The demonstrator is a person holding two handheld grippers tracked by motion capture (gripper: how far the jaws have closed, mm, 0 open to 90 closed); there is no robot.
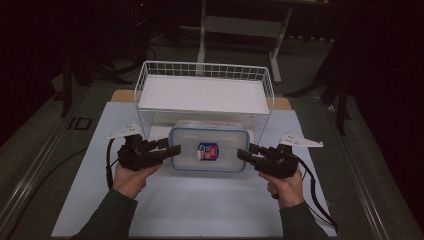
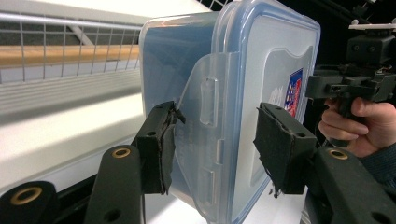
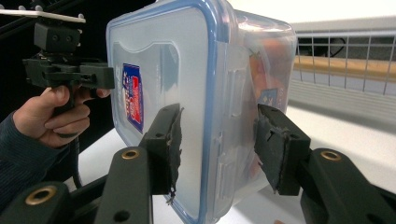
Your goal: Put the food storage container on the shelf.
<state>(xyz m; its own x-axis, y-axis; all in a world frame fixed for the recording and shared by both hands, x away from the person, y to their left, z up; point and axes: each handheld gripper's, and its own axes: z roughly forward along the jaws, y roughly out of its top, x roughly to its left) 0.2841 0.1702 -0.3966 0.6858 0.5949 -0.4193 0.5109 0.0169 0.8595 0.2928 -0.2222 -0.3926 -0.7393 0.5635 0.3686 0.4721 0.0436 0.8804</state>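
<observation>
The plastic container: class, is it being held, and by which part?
Yes. The left gripper and right gripper each clamp one short end of the lidded container.

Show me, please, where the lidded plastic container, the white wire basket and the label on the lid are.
Plastic container [image 1: 186,150]: high view, bare left part of its blue-rimmed lid.
White wire basket [image 1: 203,68]: high view, far wire rim.
Label [image 1: 207,151]: high view, middle of the sticker on the lid.

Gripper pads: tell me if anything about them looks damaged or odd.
Yes. The black pad on one of the left gripper fingers is torn and peeling at its edge beside the container. The right gripper pad is frayed likewise. The container's lid looks intact.
</observation>
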